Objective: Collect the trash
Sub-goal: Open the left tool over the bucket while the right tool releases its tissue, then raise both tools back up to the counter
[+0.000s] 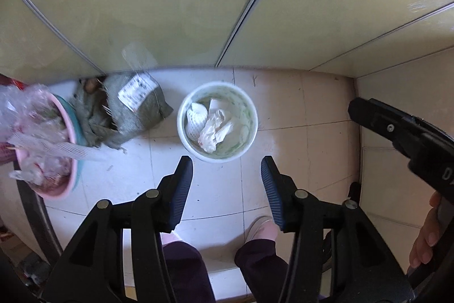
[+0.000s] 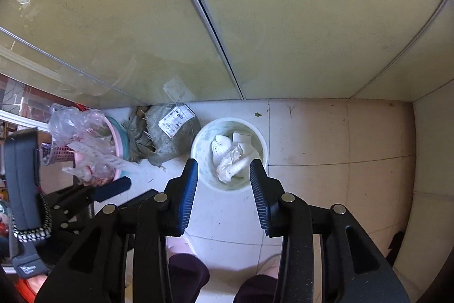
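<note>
Both claws partly open, nothing between pads: left gripper [image 1: 227, 165], right gripper [image 2: 224, 168]. White trash bin [image 1: 181, 132] sits on floor tiles [image 1: 306, 110] below them, crumpled tissue [image 1: 215, 129] inside. Grey sack [image 1: 133, 110] just left of bin.

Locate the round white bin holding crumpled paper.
The round white bin sits on the tiled floor near the glass door in both wrist views, just right of the grey woven sack.
</note>
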A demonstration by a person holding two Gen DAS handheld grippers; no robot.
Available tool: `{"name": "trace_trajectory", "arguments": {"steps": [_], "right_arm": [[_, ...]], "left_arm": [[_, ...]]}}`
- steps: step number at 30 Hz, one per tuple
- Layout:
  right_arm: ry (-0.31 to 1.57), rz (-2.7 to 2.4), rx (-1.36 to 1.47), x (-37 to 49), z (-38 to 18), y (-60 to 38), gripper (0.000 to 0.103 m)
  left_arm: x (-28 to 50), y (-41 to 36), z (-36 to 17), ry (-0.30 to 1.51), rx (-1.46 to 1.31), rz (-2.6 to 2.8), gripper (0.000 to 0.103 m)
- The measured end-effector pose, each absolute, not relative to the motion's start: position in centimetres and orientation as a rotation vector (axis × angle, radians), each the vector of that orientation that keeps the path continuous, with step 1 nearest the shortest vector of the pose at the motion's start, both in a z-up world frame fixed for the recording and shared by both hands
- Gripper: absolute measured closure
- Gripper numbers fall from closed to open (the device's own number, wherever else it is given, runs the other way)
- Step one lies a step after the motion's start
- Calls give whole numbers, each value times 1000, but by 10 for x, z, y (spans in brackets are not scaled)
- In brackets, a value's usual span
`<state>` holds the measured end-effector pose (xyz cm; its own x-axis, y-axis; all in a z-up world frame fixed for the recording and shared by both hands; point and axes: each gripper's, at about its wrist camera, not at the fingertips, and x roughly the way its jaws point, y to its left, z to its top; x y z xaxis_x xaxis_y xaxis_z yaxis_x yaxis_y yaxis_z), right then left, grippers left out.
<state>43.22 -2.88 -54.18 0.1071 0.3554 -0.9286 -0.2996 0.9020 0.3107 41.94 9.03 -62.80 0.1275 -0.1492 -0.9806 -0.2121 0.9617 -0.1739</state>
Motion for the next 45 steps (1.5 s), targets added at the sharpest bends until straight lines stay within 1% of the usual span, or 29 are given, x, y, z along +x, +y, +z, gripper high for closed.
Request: {"name": "trace_trajectory", "arguments": {"steps": [4,9,15,21,24,31,33,35,36,40,45], "right_arm": [[1352,472,44,427,-492,-33,68],[1275,449,63,417,-401,-39,68],[1151,393,91,403,-307,-39,68],[1025,326,142,388,-226,-36,68],[951,293,160,379,-190,-38,68],[845,235,199,376,-135,-48,68],[819,214,210,380,-126,-55,67],[795,188,214,384,-121,-64,66],[788,174,213,389,-121,-69,66],[787,149,228,415,-125,-90,65],[831,148,249,475,-141,-125,62]], "left_arm": [[419,94,-559,1394,-275,31,54],[417,97,-451,1293,-240,7,54],[411,104,-342,1176,-194,-45,54],[403,114,-254,1059,-133,-104,54],[399,122,-222,1001,-108,-121,54],[410,116,-175,923,-63,-158,54],[417,113,-166,900,-46,-165,54],[422,111,-160,882,-38,-164,47],[429,110,-159,874,-35,-158,46],[458,104,-161,879,-39,-141,46],[526,94,-170,912,-54,-63,46]]}}
